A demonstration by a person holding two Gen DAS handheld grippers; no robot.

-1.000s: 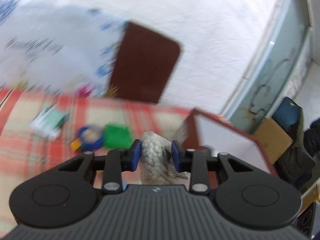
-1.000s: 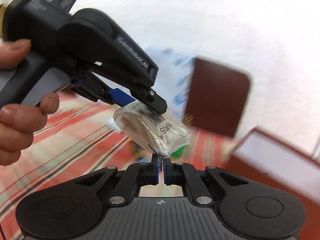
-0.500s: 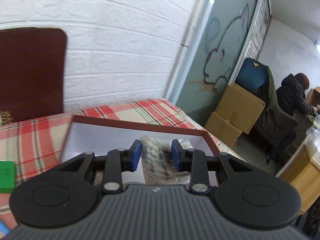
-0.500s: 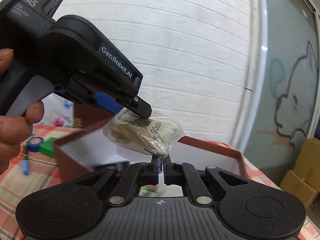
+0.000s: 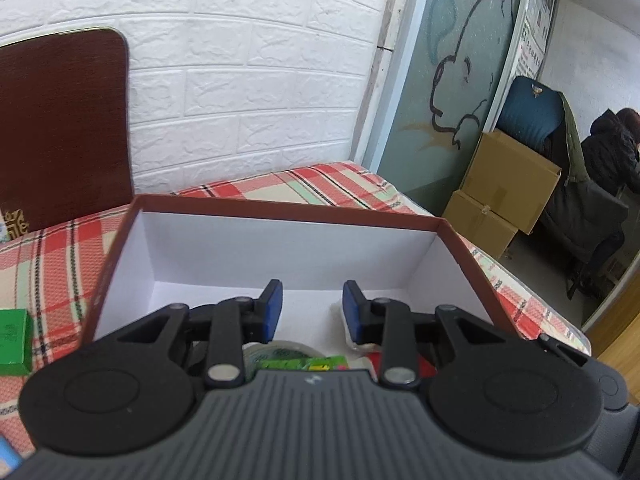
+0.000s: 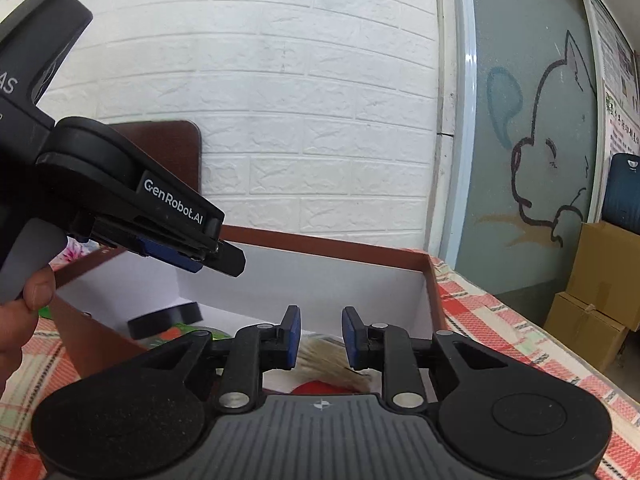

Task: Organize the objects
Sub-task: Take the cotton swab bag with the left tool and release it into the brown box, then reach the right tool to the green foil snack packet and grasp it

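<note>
Both grippers hang w/ jaws spread, nothing between the blue pads. Left gripper (image 5: 312, 306) points forward & down; right gripper (image 6: 320, 330) sits just beside it. Left hand (image 6: 20, 304) wraps the left unit's grey trigger.

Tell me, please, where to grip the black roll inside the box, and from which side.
Come from above: the black roll lies flat low in the red box, whose walls block a side approach. Close the fingers across its round outer edge, probably with the open left gripper, which is nearer.
</note>
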